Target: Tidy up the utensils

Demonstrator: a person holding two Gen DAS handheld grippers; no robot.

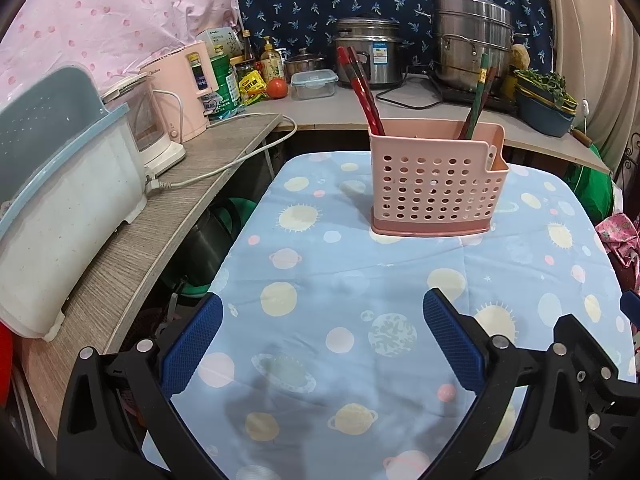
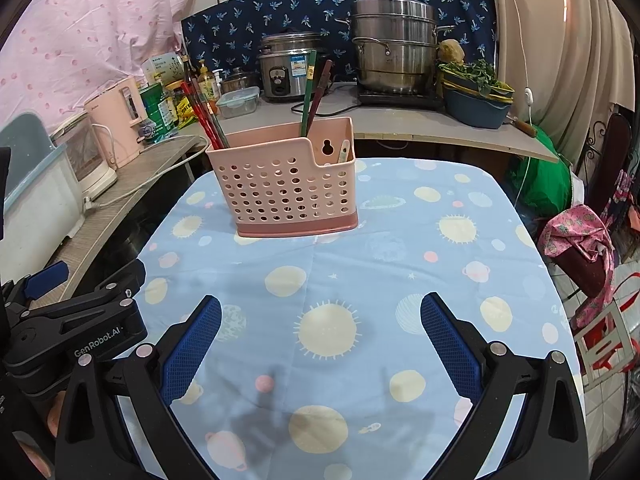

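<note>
Cluttered kitchen corner: table under a blue planet-print cloth (image 2: pixel 360 280), counter behind with a rice cooker (image 2: pixel 286 66) and a stacked steel steamer (image 2: pixel 394 46).

Both claws hover low over the cloth, nothing between the fingers. Left gripper (image 1: pixel 322 340) spread wide, empty. Right gripper (image 2: pixel 320 340) likewise spread, empty.

Pink perforated utensil holder (image 2: pixel 286 188) stands upright on the cloth, ahead of both claws – slightly right of centre from the left one, slightly left from the right one. Red chopsticks (image 1: pixel 362 92) lean out of its left compartment, green and brown chopsticks (image 2: pixel 314 92) out of the middle, a pale handle (image 2: pixel 344 152) sits low in the notched right pocket.

Risks, as judged:
- Holder looks light and tall; a claw catching the leaning sticks could tip it toward the far edge.
- Cloth is loose – a dragging finger may bunch it and shift the holder.
- The grippers sit near each other; crossing reaches could collide.
- No loose utensils visible on the cloth, so little may remain.
</note>
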